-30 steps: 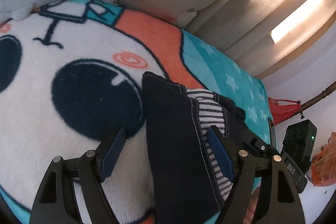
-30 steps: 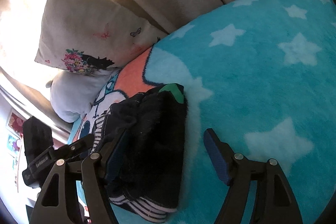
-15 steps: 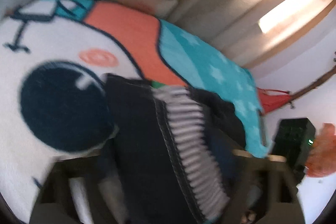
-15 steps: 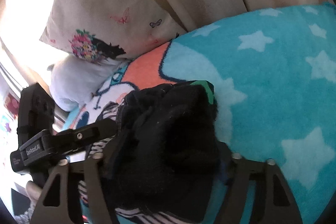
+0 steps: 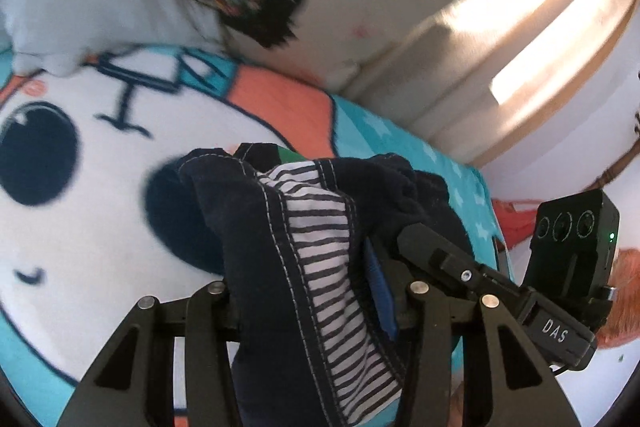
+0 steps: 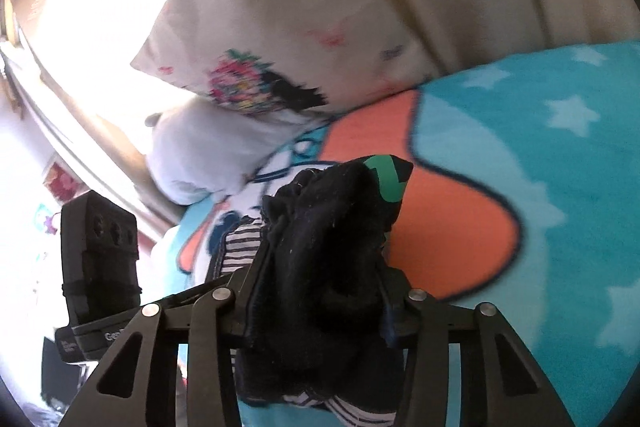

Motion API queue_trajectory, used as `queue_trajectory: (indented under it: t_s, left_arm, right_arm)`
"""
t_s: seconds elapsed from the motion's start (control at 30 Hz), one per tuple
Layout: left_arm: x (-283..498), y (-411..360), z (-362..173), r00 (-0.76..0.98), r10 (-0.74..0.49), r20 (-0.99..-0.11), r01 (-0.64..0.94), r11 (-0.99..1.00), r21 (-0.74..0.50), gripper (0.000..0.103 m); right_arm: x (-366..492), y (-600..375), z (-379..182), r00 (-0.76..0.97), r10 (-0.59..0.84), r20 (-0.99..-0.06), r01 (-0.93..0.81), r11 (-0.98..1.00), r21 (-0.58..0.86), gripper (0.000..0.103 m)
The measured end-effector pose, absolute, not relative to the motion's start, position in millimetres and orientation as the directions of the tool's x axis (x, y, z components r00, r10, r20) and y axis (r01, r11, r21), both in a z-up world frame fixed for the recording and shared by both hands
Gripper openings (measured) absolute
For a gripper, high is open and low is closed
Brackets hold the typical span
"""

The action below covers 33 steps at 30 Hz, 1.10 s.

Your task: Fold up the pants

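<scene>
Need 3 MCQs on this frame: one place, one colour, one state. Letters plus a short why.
1. Where does the floral pillow lie?
A. at the blanket's far edge, against the beige upholstery
B. on the pants
C. under the left gripper

2. What colour are the stars on the blanket?
A. orange
B. white
C. black

3. What is the state of the right gripper?
A. open, nothing in it
B. shut on the pants
C. out of view

Key: 1 A, it leans there beyond the orange patch. 2 B, pale stars on teal. 3 B, dark fabric fills the gap between its fingers; the left gripper grips likewise.
</scene>
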<state>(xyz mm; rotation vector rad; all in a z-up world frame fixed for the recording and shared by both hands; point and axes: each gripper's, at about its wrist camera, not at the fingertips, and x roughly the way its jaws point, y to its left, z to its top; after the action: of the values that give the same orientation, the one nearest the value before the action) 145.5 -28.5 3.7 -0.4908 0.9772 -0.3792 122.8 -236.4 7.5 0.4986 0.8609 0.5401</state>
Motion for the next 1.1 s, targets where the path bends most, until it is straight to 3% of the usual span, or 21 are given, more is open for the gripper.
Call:
queue_trajectory:
  t_s: [0.43, 0.8, 0.9, 1.03, 1.1]
  left_arm:
    - [193, 51, 11, 0.586, -0.376, -0.718, -0.041, 0.871, -0.489, 0.046]
    - [237, 24, -9, 0.541, -0.366, -0.757, -0.029, 0.891, -0.452, 0.047]
    - [239, 29, -22, 0.518, -0.359, -0.776, -0.074, 0.886, -0.458, 0.05]
    - [225, 46, -28, 0.498, -0.417, -0.76, -0.101, 0.843, -0.529, 0.055]
    - [213, 52, -22, 0.506, -0.424, -0.751, -0.107, 0.834, -0.542, 0.055]
  right_arm:
    - [198, -140, 18, 0.469, 0.647, -0.601, -0.326, 0.759, 0.563, 0.047]
    - [227, -155, 4, 0.508, 0.567, -0.648, -0.246, 0.817, 0.521, 0.047]
    - [238, -161, -11, 0.516, 0.493, -0.7, -0.2, 0.864, 0.462, 0.051]
    - [245, -174, -26, 0.495, 0.474, -0.728, -0.146, 0.872, 0.468, 0.07]
    - [241, -178, -19, 0.509, 0.477, -0.717, -0.147, 0.868, 0.474, 0.07]
